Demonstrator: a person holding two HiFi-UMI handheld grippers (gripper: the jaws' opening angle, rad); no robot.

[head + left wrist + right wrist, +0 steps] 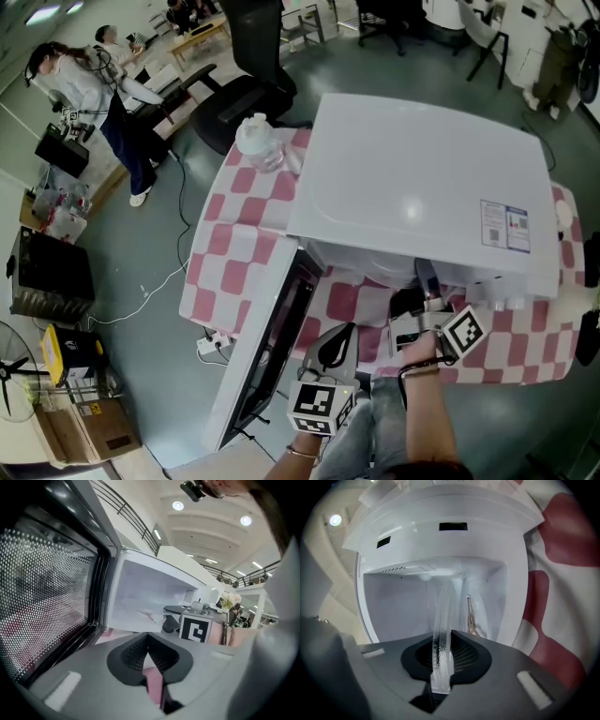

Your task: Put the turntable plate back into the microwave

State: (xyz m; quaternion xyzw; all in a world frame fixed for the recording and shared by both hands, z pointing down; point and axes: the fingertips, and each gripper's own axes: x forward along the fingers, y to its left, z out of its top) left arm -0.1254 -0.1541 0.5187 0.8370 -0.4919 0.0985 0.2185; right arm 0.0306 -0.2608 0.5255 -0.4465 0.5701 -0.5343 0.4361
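Couldn't find any brand name on this one. The white microwave (422,187) had a sticker (504,227) on its top, but the print was way too small to read, and the only other markings were the black-and-white square markers on the gripper cubes. The right gripper (446,641) had its fingers clamped on the rim of the glass turntable plate (445,606). The plate stood on edge between them and reached forward into the open microwave cavity. The left gripper (148,644) sat by the open door (47,597) with its fingers pinched together and nothing in them. The microwave was on a table (225,244) with a red-and-white checked cloth.
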